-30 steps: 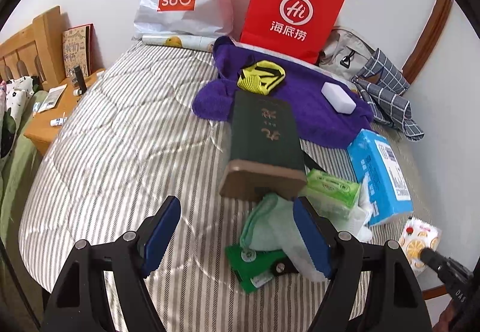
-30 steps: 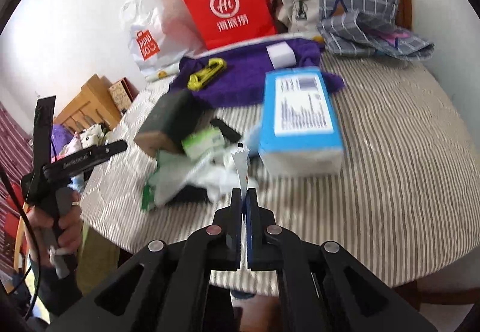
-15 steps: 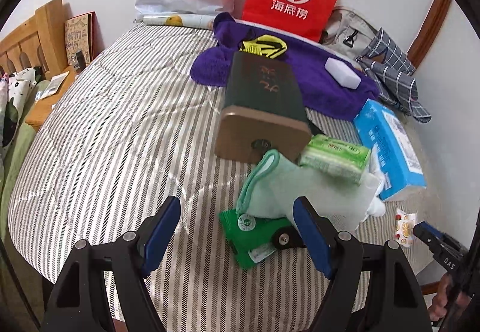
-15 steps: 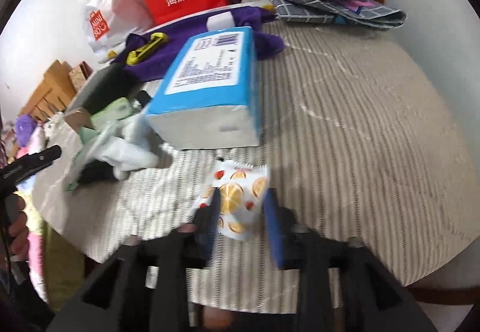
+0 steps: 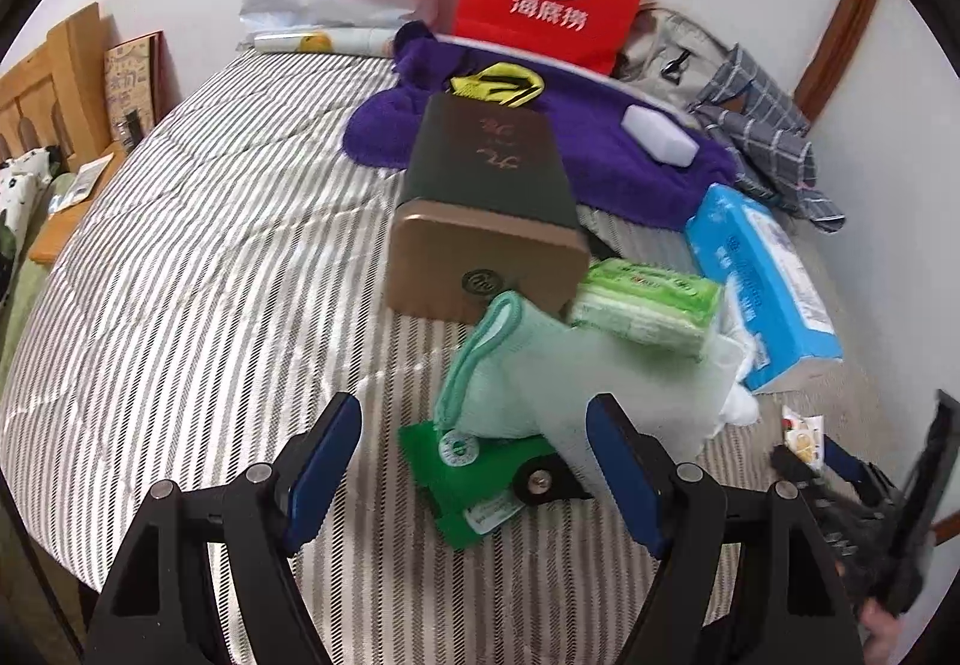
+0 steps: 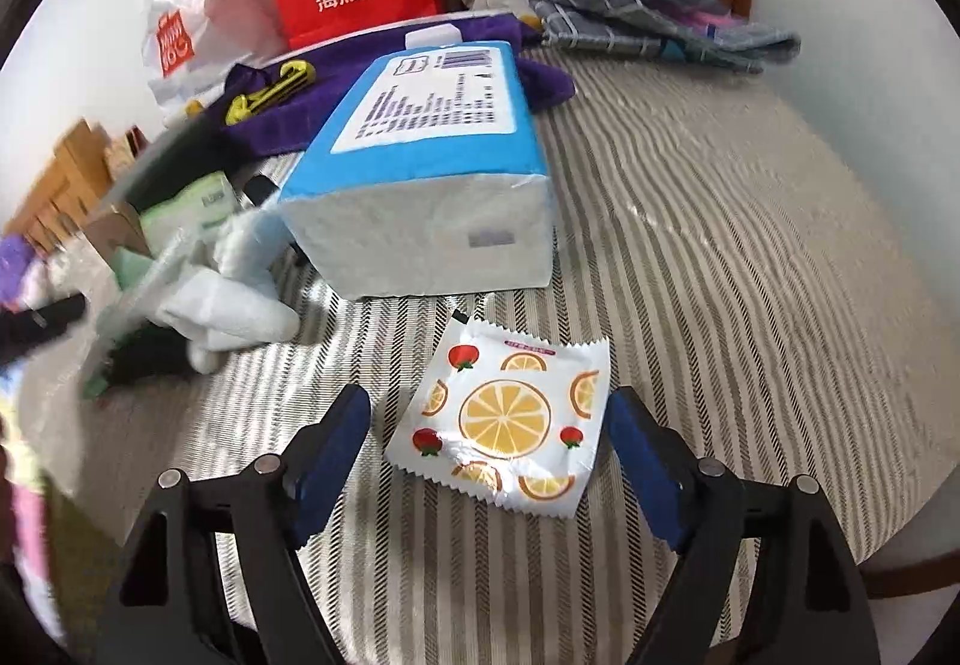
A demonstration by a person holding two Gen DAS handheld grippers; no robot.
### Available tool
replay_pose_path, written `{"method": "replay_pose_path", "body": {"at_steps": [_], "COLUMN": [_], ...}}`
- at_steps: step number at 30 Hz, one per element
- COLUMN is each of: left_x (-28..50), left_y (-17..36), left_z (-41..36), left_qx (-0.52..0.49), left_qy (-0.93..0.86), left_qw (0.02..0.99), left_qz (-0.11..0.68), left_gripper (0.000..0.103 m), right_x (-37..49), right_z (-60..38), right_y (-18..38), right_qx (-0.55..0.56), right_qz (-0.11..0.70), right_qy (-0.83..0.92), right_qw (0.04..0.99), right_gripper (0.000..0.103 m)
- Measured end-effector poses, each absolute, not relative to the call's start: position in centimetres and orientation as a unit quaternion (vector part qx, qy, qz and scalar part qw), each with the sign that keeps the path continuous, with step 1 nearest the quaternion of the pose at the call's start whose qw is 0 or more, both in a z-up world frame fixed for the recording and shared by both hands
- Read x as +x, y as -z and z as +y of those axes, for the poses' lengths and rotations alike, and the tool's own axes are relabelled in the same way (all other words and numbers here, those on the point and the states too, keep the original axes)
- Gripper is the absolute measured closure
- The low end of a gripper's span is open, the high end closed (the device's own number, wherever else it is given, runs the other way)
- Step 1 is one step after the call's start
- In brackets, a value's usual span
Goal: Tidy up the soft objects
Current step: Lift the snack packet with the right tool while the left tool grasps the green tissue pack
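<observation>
Right now, through the left wrist camera, my left gripper (image 5: pixel 474 461) hangs with its jaws wide apart and nothing between the pads. Just above them, in the lower middle of the frame, a pale green cloth (image 5: pixel 576 377) lies draped over a green packet (image 5: pixel 474 470), with a pack of green tissues (image 5: pixel 648 305) resting on its upper right edge and a dark tin box (image 5: pixel 486 209) behind. A purple towel (image 5: pixel 600 155) spreads across the upper middle, and a blue tissue pack (image 5: pixel 762 275) sits at the right.

Through the right wrist camera, my right gripper (image 6: pixel 489 449) is opening its jaws, and a fruit-printed sachet (image 6: pixel 504 419) lies flat on the striped bedcover (image 6: pixel 720 245) between them, touched by neither pad. The blue tissue pack (image 6: pixel 420 185) fills the middle of the frame just above it.

I judge the step in hand is picking up the sachet. To do it well, I'd come down straight, keep the sachet centred, and pinch one raised edge, since a flat, slippery wrapper on soft bedding will likely slide away or drag the fabric in.
</observation>
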State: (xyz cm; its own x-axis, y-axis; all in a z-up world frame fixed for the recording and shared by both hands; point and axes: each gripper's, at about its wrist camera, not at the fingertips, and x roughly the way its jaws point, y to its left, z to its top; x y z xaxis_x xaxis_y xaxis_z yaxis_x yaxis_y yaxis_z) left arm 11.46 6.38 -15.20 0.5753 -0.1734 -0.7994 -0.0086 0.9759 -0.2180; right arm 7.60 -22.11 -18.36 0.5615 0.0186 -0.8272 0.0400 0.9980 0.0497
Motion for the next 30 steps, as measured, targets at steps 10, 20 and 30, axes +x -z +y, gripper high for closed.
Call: {"method": "replay_pose_path", "body": {"at_steps": [10,20,30], "left_x": [12.4,14.5,17.1], "left_y": [14.5,13.4,14.4], "left_z": [3.9,-0.7,-4.4], "left_qx": [-0.097,-0.092,-0.092], "left_qy": [0.090,0.096,0.053], "left_qw": [0.885,0.886,0.867], "left_qz": [0.446,0.444,0.486], "left_gripper": [0.027,0.027,0.027], "right_x": [7.3,7.3,7.5], "right_z": [-21.3,-22.1,-22.8], "right_y": [18.4,18.3,18.3], "right_qx": [-0.008,0.001,-0.003], "right_qz": [0.447,0.450,0.454], "right_qy": [-0.021,-0.049,-0.086], "right_qw": [0.894,0.892,0.887], "right_gripper": [0.055,0.058,0.058]}}
